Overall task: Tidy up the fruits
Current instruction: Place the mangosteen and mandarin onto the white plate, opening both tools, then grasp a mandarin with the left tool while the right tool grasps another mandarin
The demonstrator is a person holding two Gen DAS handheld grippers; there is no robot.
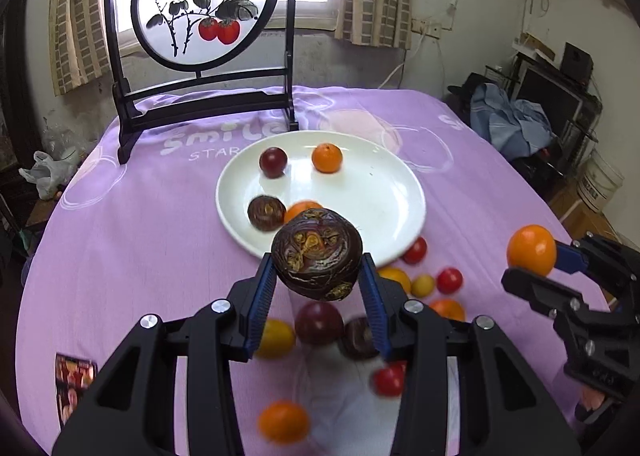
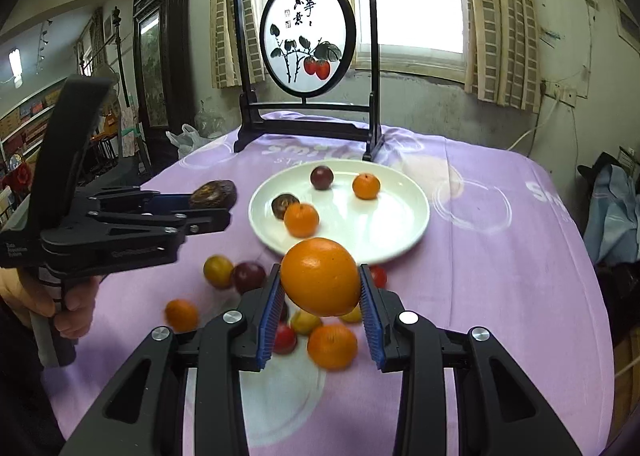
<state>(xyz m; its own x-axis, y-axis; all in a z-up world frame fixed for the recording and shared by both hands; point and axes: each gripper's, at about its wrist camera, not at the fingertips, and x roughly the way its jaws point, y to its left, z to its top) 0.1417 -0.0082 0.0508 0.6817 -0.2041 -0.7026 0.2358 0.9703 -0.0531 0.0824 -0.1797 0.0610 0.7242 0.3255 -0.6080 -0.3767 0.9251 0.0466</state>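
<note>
The left gripper [image 1: 318, 284] is gripping a dark purple, brown-mottled fruit [image 1: 317, 254], its jaws clamped on the fruit's two sides so that the fruit is sitting between the blue pads near their tips, lifted above the table [image 1: 132, 240] and overlapping the near rim of the white plate [image 1: 360, 192] in the left wrist view. The right gripper [image 2: 320, 292] is holding a large orange [image 2: 320, 276] the same way, jaws clamped on its sides, the orange riding high between the blue pads, off the cloth and just short of the plate's near rim. Under and just beyond both grippers, loose fruits are lying scattered on the purple cloth toward the table's near edge: a yellow one [image 1: 276, 338], a dark red one [image 1: 319, 322], another dark mottled one [image 1: 358, 338], a small red one [image 1: 388, 380] and an orange one [image 1: 284, 422], several of them blurred. More small red, yellow and orange fruits [image 1: 434, 284] are sitting on the cloth beside the plate's near right rim. Further on, in the middle of the table, the plate is carrying four fruits: a dark mottled one [image 1: 266, 213] and an orange one [image 2: 301, 219] near its near left rim, a dark red one [image 1: 273, 162] and a small orange one [image 1: 327, 157] toward its far side. At the table's far edge a black-framed round painted screen [image 1: 204, 0] is standing upright before the window.
</note>
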